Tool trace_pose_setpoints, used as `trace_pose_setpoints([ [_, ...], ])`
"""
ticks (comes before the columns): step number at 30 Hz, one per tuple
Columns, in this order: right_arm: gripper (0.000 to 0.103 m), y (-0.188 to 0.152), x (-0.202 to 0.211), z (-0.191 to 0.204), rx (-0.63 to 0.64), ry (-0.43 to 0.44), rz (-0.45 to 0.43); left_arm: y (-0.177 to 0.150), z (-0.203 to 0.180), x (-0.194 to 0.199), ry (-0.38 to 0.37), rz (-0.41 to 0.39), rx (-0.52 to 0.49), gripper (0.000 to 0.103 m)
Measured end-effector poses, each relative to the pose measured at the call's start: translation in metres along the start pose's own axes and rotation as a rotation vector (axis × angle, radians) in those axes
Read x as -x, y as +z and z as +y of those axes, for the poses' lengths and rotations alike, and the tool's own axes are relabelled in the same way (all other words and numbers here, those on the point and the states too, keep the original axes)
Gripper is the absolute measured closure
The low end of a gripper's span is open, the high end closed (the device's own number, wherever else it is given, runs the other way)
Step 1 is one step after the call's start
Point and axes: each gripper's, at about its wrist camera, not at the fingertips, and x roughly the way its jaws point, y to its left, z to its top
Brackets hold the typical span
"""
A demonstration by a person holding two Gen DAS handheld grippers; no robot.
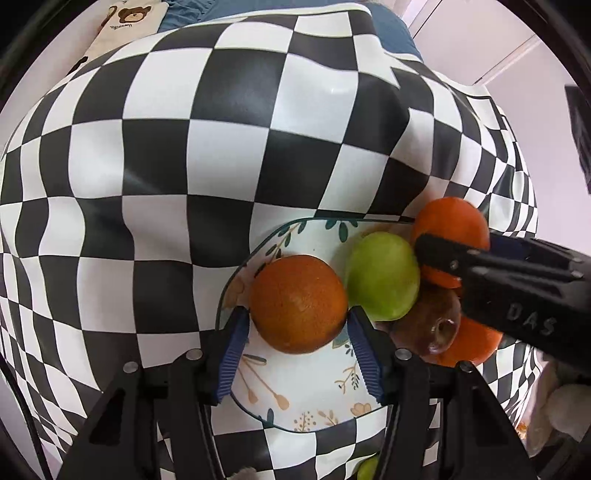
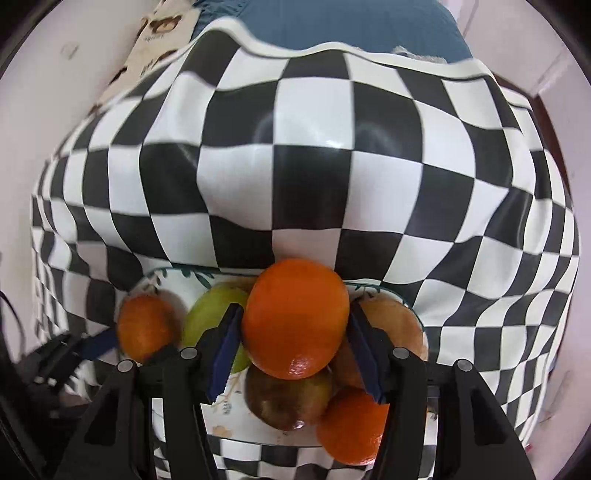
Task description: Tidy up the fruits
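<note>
A floral plate (image 1: 303, 387) lies on the checkered tablecloth (image 1: 184, 147). My left gripper (image 1: 298, 317) points down over it; a dull orange (image 1: 299, 302) rests on the plate between its blue pads (image 1: 236, 343), which stand at its sides without clearly pressing. Beside it lie a green apple (image 1: 384, 275), a brownish-red apple (image 1: 428, 325) and another orange (image 1: 476, 343). My right gripper (image 2: 294, 312) is shut on a bright orange (image 2: 295, 317), held just above the piled fruit on the plate (image 2: 229, 410). Its black finger (image 1: 443, 254) crosses that orange (image 1: 450, 221) in the left wrist view.
The tablecloth (image 2: 314, 166) spreads wide beyond the plate. A bear-print cloth (image 1: 125, 22) and blue fabric (image 2: 332, 26) lie past the far edge. A pale brown fruit (image 2: 391, 325) sits at the plate's right. Another green fruit (image 1: 369, 469) shows at the bottom edge.
</note>
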Motion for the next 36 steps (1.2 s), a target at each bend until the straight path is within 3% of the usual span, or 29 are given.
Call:
trace_pose_setpoints([
  [2, 0.044, -0.003, 0.0, 0.0, 0.006, 0.004, -0.011, 0.002, -0.001, 0.005, 0.01, -0.01, -0.001, 0.039],
  [4, 0.044, 0.0, 0.0, 0.0, 0.021, 0.005, -0.002, 0.005, -0.001, 0.01, 0.024, -0.026, -0.003, 0.022],
  [6, 0.043, 0.005, 0.0, -0.001, 0.016, 0.007, 0.02, 0.008, -0.001, 0.014, 0.03, -0.032, 0.0, 0.018],
  [8, 0.043, 0.013, 0.001, 0.0, 0.013, 0.008, 0.044, 0.011, -0.003, 0.018, 0.032, -0.043, 0.001, 0.017],
  [9, 0.036, 0.016, 0.001, 0.0, 0.012, 0.014, 0.045, 0.013, -0.004, 0.021, 0.034, -0.051, -0.002, 0.017],
  [10, 0.023, 0.018, -0.002, -0.01, 0.01, 0.018, 0.043, 0.016, -0.006, 0.024, 0.037, -0.057, -0.006, 0.017],
  [11, 0.018, 0.019, -0.001, -0.012, 0.009, 0.015, 0.041, 0.017, -0.008, 0.027, 0.04, -0.063, -0.01, 0.017],
  [18, 0.017, 0.021, 0.015, -0.044, -0.072, 0.053, -0.004, 0.02, -0.011, 0.042, 0.052, -0.097, -0.004, 0.017],
  [21, 0.017, 0.017, 0.04, -0.065, -0.101, 0.044, -0.051, 0.005, -0.003, 0.058, 0.076, -0.135, 0.0, 0.017],
  [24, 0.008, -0.007, 0.073, -0.077, -0.104, -0.016, -0.136, -0.012, -0.001, 0.075, 0.096, -0.177, 0.01, 0.017],
  [27, 0.008, -0.042, 0.094, -0.082, -0.103, -0.076, -0.187, -0.034, 0.002, 0.088, 0.108, -0.211, 0.017, 0.017],
  [36, 0.007, -0.156, 0.123, -0.062, -0.18, -0.088, -0.283, -0.102, -0.016, 0.121, 0.125, -0.281, 0.013, 0.017],
])
